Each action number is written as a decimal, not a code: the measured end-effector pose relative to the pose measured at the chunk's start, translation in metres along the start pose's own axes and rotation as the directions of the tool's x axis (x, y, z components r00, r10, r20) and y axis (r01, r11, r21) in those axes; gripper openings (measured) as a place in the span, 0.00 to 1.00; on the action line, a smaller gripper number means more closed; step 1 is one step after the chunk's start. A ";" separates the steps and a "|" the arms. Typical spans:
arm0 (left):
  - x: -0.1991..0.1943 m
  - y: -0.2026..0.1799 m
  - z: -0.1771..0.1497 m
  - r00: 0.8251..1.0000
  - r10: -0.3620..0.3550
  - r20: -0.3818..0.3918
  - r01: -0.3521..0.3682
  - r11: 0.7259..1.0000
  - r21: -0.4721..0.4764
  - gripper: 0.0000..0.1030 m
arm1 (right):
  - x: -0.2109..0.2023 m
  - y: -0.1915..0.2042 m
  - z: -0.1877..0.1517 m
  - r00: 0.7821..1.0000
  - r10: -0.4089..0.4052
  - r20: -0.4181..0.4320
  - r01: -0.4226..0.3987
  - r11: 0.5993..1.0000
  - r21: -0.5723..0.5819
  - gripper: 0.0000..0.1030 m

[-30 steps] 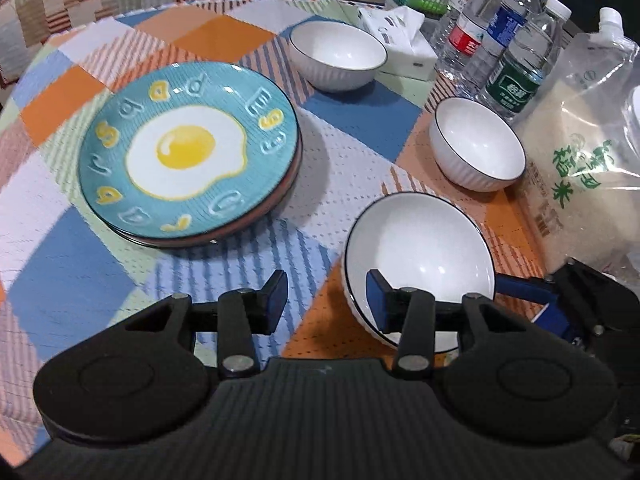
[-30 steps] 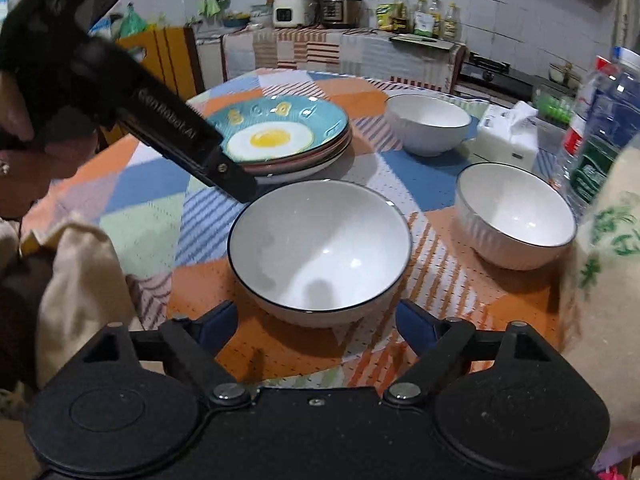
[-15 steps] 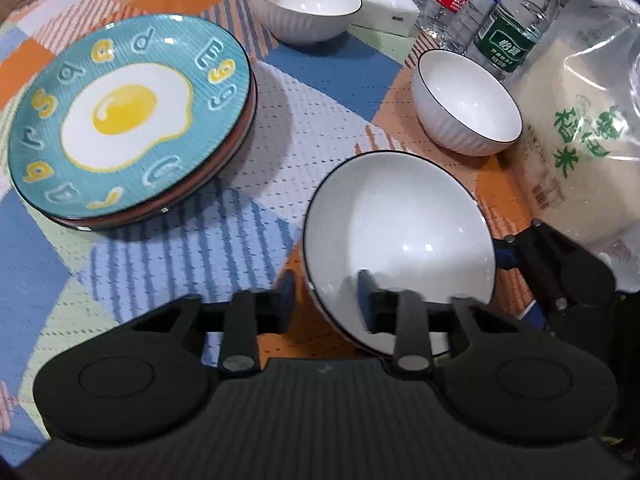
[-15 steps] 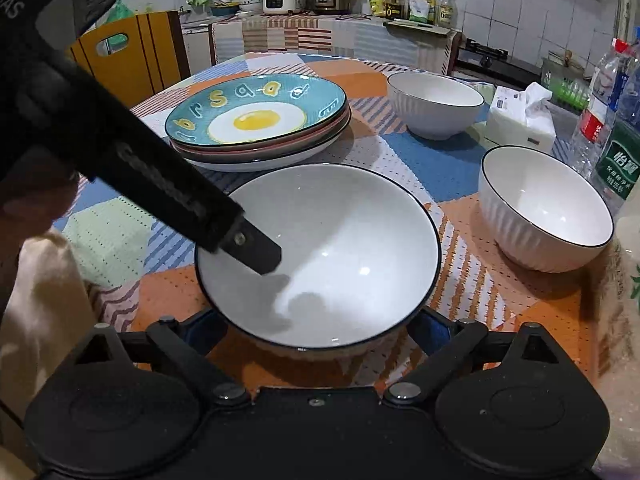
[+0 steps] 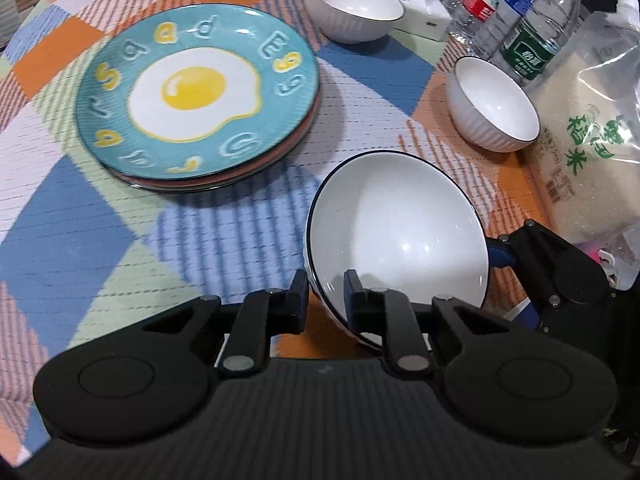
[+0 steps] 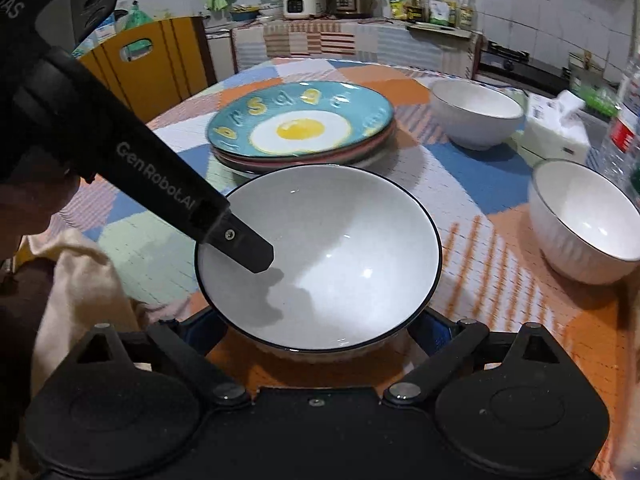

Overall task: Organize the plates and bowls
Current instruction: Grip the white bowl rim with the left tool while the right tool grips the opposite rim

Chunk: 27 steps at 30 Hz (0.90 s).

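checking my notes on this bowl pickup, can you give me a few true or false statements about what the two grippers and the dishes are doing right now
1. The left gripper pinches the rim of the large white black-rimmed bowl. True.
2. The right gripper is shut tight on the bowl's rim. False: its fingers are spread wide on either side of the bowl's base.
3. The teal fried-egg plate tops a stack of plates. True.
4. Two smaller white ribbed bowls are nested together. False: they sit apart on the patchwork tablecloth.
5. The held bowl contains rice. False: it is empty.
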<state>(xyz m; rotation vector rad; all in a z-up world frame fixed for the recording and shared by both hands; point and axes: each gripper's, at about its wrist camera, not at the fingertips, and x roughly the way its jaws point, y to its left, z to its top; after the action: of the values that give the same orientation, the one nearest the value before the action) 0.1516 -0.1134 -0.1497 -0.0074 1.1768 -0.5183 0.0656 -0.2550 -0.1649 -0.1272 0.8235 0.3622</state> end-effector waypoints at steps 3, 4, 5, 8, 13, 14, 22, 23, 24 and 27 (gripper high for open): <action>-0.007 0.010 -0.001 1.000 0.003 0.007 -0.003 1.000 -0.009 0.17 | 0.005 0.010 0.005 1.000 0.012 0.003 -0.012 1.000 -0.020 0.95; -0.009 0.013 -0.001 1.000 -0.004 0.014 0.004 1.000 -0.015 0.17 | 0.006 0.014 0.006 1.000 0.009 0.011 -0.009 1.000 -0.030 0.95; -0.010 0.015 0.000 1.000 -0.007 0.016 0.007 1.000 -0.021 0.17 | 0.007 0.018 0.007 1.000 0.001 0.021 0.000 0.999 -0.040 0.95; -0.010 0.020 -0.001 1.000 0.004 0.016 -0.004 1.000 -0.023 0.17 | 0.009 0.026 0.010 0.999 -0.019 0.038 0.022 0.997 -0.069 0.95; -0.005 0.027 -0.004 1.000 0.013 0.000 -0.013 0.999 -0.029 0.19 | 0.016 0.031 0.014 1.000 -0.020 0.023 0.022 0.997 -0.073 0.95; -0.003 0.027 -0.004 1.000 0.014 -0.005 -0.014 0.999 -0.030 0.19 | 0.018 0.031 0.014 1.000 -0.021 0.017 0.022 0.997 -0.070 0.95; 0.002 0.027 -0.007 0.999 0.035 -0.023 -0.035 0.999 -0.023 0.19 | 0.020 0.039 0.010 0.999 -0.042 0.006 0.042 0.993 -0.115 0.94; 0.002 0.026 -0.007 0.999 0.037 -0.023 -0.038 0.999 -0.018 0.19 | 0.020 0.039 0.011 0.999 -0.044 0.003 0.044 0.993 -0.109 0.94; 0.001 0.026 -0.007 0.999 0.040 -0.021 -0.040 0.999 -0.013 0.19 | 0.019 0.038 0.010 0.999 -0.047 -0.001 0.046 0.994 -0.102 0.94; -0.002 0.023 -0.006 0.998 0.053 -0.019 -0.053 0.999 0.003 0.20 | 0.010 0.038 0.007 0.998 -0.065 -0.009 0.064 0.995 -0.082 0.95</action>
<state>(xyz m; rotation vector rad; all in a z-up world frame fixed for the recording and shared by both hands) 0.1541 -0.0907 -0.1563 0.0313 1.1923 -0.4739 0.0624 -0.2154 -0.1664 -0.2314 0.8140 0.3344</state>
